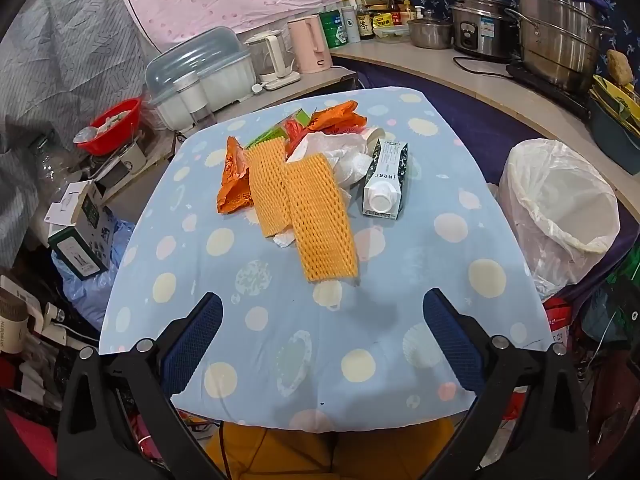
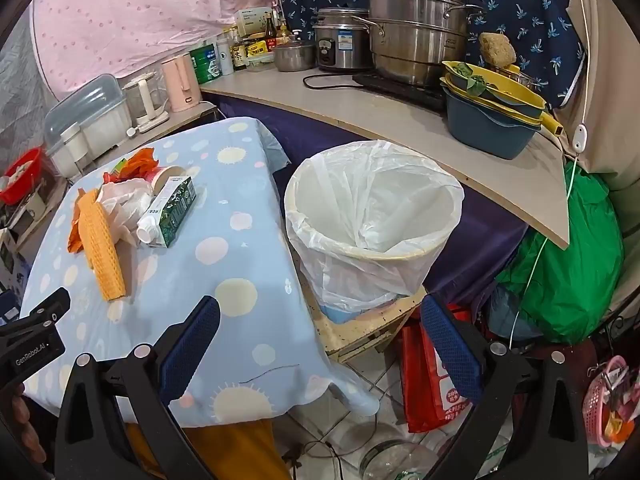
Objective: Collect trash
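Note:
A pile of trash lies mid-table on the blue spotted cloth (image 1: 280, 340): two orange foam fruit nets (image 1: 320, 216), orange wrappers (image 1: 234, 184), crumpled white plastic (image 1: 344, 152), a green box (image 1: 276, 130) and a milk carton (image 1: 386, 184) on its side. My left gripper (image 1: 322, 336) is open and empty, over the table's near part, short of the nets. My right gripper (image 2: 320, 340) is open and empty, over the table's right edge, near the bin (image 2: 372, 216) lined with a white bag. The carton (image 2: 170, 212) and a net (image 2: 102, 248) also show in the right wrist view.
The bin stands on a low stool (image 2: 360, 328) to the right of the table. A counter (image 2: 380, 116) behind holds steel pots, a rice cooker, bottles and basins. Kettles and a plastic box stand at the back left. Bags and clutter crowd the floor.

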The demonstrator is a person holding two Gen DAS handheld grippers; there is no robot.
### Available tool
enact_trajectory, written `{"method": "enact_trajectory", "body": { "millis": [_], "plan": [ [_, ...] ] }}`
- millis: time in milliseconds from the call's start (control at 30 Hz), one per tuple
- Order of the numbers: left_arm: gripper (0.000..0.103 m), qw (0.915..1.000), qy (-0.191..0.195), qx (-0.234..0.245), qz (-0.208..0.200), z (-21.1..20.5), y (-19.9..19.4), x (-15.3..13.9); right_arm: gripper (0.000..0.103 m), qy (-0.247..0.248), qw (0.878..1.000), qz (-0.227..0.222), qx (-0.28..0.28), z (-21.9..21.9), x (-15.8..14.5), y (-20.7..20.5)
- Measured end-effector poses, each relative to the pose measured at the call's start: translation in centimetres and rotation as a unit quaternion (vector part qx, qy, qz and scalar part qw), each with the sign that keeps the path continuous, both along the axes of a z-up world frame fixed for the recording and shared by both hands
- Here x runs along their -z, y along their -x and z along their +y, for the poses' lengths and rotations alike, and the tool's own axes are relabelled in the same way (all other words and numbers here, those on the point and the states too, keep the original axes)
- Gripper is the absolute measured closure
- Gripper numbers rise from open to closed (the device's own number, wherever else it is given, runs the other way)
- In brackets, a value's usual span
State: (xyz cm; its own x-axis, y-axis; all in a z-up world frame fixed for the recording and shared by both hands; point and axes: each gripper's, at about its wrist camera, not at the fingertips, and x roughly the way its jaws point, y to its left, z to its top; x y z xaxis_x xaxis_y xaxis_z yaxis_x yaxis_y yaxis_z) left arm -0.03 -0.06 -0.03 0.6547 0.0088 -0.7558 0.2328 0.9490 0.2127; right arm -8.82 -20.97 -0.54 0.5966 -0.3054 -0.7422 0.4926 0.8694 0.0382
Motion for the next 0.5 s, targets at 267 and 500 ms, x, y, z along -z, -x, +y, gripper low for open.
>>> {"method": "enact_trajectory", "body": {
  "millis": [267,500],
  "plan": [
    [0.007,1.0000,0.003,0.003,0.002,-0.01,-0.05,-0.03,0.007,0.002,1.000,0.001,-0.006,0.02,-0.08,0.23],
    [0.007,1.0000,0.000,0.001,0.000,-0.52,0.19,-0.70,0.007,-0.004,1.000,-0.002,-0.007,-0.08,-0.11,0.48]
  ]
}}
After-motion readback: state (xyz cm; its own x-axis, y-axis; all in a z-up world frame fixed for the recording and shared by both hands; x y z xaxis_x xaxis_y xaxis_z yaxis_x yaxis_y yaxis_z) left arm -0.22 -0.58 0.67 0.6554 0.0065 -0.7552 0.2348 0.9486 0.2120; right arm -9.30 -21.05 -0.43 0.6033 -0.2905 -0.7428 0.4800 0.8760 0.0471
